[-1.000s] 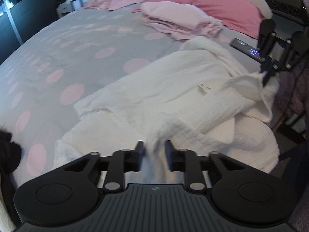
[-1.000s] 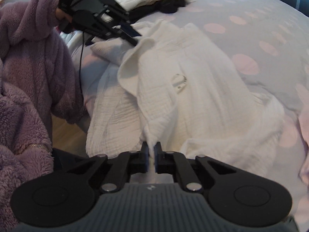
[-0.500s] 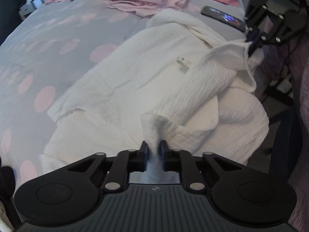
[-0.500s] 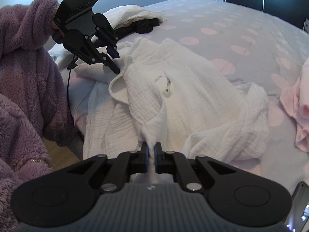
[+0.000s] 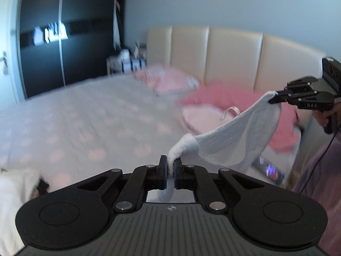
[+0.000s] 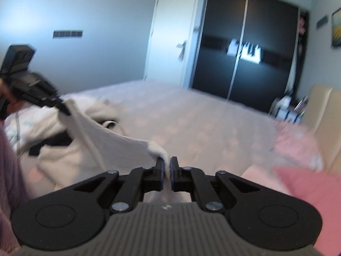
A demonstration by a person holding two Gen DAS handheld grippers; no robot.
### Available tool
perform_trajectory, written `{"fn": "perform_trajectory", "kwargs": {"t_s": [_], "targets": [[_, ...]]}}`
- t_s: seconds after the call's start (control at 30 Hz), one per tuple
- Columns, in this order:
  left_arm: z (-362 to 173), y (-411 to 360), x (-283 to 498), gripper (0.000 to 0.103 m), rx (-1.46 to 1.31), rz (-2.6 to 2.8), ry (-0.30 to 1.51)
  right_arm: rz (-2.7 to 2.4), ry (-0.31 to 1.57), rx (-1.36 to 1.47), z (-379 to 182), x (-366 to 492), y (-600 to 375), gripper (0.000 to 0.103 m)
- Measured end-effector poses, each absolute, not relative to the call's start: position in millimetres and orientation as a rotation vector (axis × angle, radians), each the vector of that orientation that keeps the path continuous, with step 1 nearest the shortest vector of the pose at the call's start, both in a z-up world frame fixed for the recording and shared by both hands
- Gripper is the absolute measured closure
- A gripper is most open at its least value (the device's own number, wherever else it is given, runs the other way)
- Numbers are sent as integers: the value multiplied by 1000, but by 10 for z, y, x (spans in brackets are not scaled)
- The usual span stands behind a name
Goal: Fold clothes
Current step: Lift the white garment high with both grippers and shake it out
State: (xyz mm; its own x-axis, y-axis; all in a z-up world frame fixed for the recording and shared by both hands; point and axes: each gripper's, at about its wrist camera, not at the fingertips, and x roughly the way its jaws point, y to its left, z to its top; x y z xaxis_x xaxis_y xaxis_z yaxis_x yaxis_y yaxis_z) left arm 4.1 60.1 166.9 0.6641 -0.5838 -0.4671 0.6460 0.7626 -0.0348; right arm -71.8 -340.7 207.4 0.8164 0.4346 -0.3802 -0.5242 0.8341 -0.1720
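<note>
— Left wrist view: what is the left gripper (image 5: 170, 166) doing?
— It is sitting at the lower centre of the frame, its jaws pinching a bunched edge of the white garment (image 5: 234, 140), which is hanging in the air and stretching up toward the right edge, where the right gripper (image 5: 275, 99) is clamping another corner. A small loop tag (image 5: 229, 112) is sticking up from the top hem.
— And in the right wrist view?
— The right gripper (image 6: 167, 167) is nipping the same cloth (image 6: 115, 147) at the lower centre; the fabric is running up to the left gripper (image 6: 64, 109) at the left edge, which is gripping it too (everything there is blurred).
— What is lying behind?
— The bed (image 5: 85, 128) with its pink-dotted cover is filling the middle, pink pillows (image 5: 223, 98) are lying against the cream headboard (image 5: 234, 57) at the upper right, and a dark wardrobe (image 5: 64, 42) is standing at the upper left. More white cloth (image 6: 64, 160) is lying at the lower left of the right wrist view
</note>
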Motion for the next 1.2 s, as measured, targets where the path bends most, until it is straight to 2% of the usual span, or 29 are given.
{"fn": "perform_trajectory", "kwargs": {"t_s": [0.13, 0.33, 0.57, 0.83, 1.2], "targets": [[2290, 612, -282, 100, 52, -657, 292, 467, 193, -316, 2739, -974, -3425, 96], [3123, 703, -775, 100, -107, -638, 32, 381, -80, -322, 3449, -1419, -3355, 96], [3707, 645, -1339, 100, -137, -633, -188, 258, -406, -243, 4011, -1744, -3321, 96], [4116, 964, -1556, 100, -182, -410, -323, 477, -362, -268, 4228, -1680, -2915, 96], [4037, 771, -1637, 100, -75, -451, -359, 338, -459, -246, 4394, -1916, -2987, 96]]}}
